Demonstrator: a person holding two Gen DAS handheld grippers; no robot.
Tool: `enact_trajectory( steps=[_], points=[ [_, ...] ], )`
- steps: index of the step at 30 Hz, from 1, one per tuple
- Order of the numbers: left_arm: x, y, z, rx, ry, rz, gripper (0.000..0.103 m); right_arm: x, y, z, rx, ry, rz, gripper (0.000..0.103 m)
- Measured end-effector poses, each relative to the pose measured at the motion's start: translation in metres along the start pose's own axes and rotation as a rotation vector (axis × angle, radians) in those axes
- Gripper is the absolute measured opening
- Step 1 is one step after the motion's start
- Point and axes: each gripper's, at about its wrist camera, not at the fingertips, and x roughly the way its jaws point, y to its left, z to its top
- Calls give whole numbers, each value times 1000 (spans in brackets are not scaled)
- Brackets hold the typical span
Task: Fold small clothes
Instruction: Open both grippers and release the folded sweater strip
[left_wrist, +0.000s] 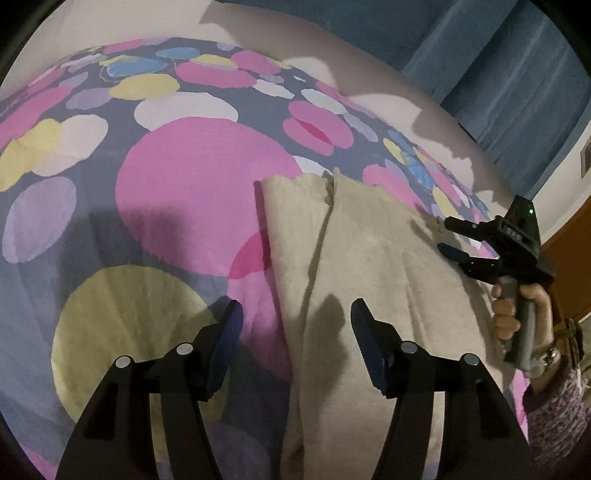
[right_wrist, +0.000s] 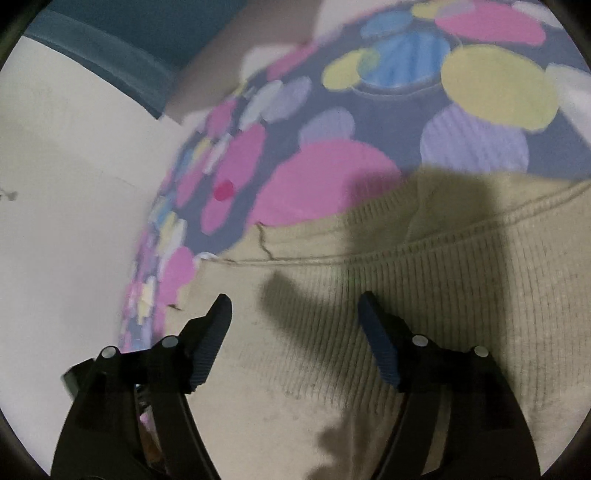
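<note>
Left gripper (left_wrist: 295, 321) – jaws apart – above beige garment (left_wrist: 369, 258).

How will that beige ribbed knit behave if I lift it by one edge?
Probably floppy: the beige garment lies flat in soft folds on the dotted bedcover, so a lifted edge should sag and may unfold. Its ribbed knit looks thick and textured, so it likely grips rather than slips.

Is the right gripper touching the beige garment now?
Apart. In the left wrist view the right gripper hangs with open jaws over the edge of the beige garment, and its shadow falls on the cloth apart from the fingers.
</note>
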Motion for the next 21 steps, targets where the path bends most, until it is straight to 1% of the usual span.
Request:
enact_trajectory(
  steps=[3, 7, 10, 13, 21],
  points=[
    [0, -2, 2, 10, 2, -14, 60, -9, 5, -7, 13, 1, 6, 74],
    [5, -1, 4, 12, 20, -36, 60, -28, 12, -32, -3, 8, 10, 74],
    [6, 0, 5, -5, 21, -49, 60, -45, 14, -63, 8, 14, 47, 74],
    [7, -1, 6, 1, 28, -49, 60, -59, 16, -96, 14, 24, 79, 74],
    [10, -2, 9, 5, 32, -46, 60, -88, 19, -165, 39, 27, 120, 75]
  ],
)
